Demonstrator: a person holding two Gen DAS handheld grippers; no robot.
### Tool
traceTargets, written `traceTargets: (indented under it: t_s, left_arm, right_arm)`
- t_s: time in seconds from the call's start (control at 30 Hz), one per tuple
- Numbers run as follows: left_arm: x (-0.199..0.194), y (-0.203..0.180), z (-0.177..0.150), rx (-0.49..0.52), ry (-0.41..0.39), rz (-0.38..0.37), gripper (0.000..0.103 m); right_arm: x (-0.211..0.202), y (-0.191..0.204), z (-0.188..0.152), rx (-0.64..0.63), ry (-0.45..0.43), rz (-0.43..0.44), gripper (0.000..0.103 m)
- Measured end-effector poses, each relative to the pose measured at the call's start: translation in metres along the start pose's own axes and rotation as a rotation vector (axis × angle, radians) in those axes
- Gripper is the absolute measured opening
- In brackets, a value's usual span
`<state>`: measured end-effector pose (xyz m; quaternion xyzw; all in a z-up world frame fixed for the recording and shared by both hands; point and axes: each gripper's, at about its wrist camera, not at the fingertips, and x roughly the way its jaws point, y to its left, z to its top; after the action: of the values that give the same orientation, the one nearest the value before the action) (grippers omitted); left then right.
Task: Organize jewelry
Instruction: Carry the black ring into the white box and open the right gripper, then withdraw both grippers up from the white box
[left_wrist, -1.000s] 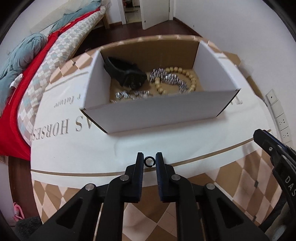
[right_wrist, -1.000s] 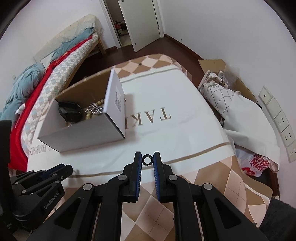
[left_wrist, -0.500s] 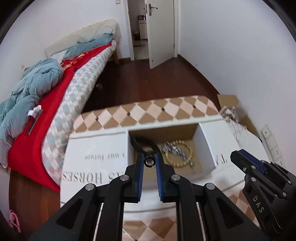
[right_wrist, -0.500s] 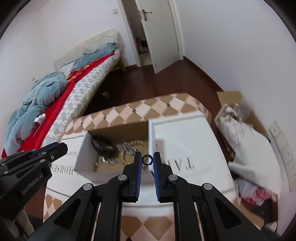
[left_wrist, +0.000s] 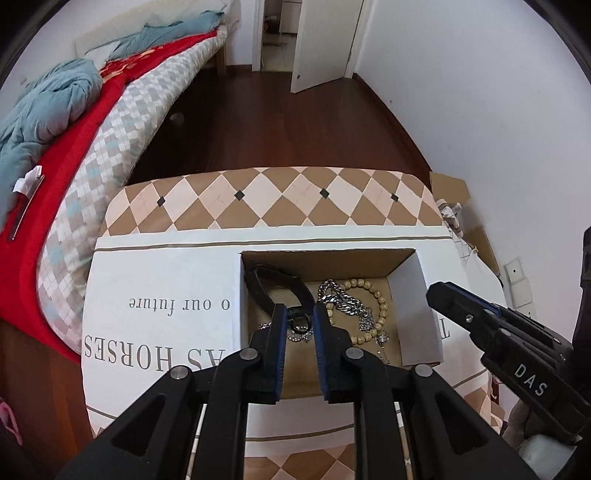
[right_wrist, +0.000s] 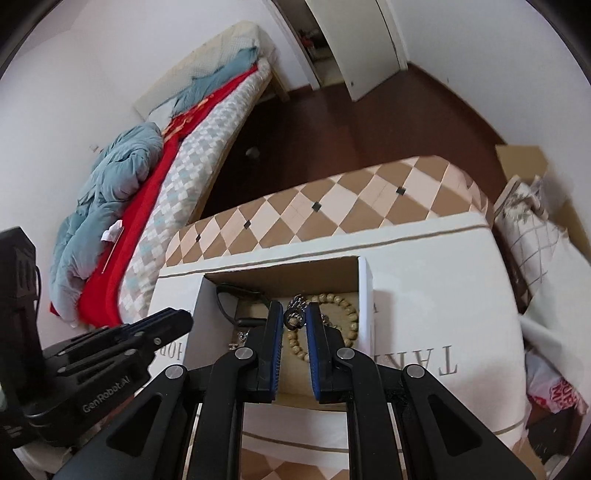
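Each gripper, left (left_wrist: 298, 320) and right (right_wrist: 294, 319), apparently pinched a small ring above the box (left_wrist: 421, 325); release low, inside.

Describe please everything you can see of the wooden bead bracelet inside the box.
The wooden bead bracelet is a loop of round, pale tan beads that look like carved wood. It lies flat on the brown floor of the open cardboard box, toward its right wall. A silver chain lies across its left part. Neither gripper touches it.
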<state>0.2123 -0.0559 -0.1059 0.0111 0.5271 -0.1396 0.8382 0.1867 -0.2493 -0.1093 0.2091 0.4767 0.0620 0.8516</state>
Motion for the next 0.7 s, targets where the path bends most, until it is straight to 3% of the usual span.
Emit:
traceTargets:
  t_s: [0.07,0.13,0.17,0.23,0.33,0.4,0.47,0.6,0.7]
  left_arm:
    - [-0.002,0.003,0.002,-0.018,-0.001,-0.006,0.019]
    - [-0.004,0.008,0.005,-0.029,-0.006,0.001,0.027]
    - [-0.005,0.009,0.006,-0.028,-0.009,0.009,0.032]
    - [-0.008,0.013,0.007,-0.029,-0.018,0.039,0.055]
    - [-0.015,0.020,0.007,-0.035,-0.034,0.074,0.067]
    - [-0.018,0.024,0.004,-0.040,-0.044,0.112,0.077]
    - [-0.019,0.029,0.001,-0.044,-0.048,0.153,0.093]
    - [-0.018,0.035,-0.010,-0.037,-0.030,0.215,0.098]
    - [-0.020,0.037,-0.018,-0.044,-0.017,0.225,0.099]
  right_arm:
    - [0.003,-0.001,0.001,0.006,0.020,-0.005,0.016]
    - [0.004,-0.003,0.002,0.021,0.030,-0.011,0.041]
    - [0.004,-0.005,0.002,0.032,0.034,-0.012,0.047]
    - [0.002,-0.009,0.002,0.044,0.035,-0.022,0.050]
    - [-0.003,-0.011,0.001,0.054,0.031,-0.043,0.050]
    - [-0.008,-0.008,0.001,0.022,0.025,-0.115,0.058]
    - [-0.012,-0.001,0.000,-0.031,0.016,-0.225,0.076]
    - [-0.015,0.011,-0.007,-0.111,0.024,-0.368,0.102]
    - [-0.015,0.014,-0.012,-0.132,0.036,-0.406,0.103]
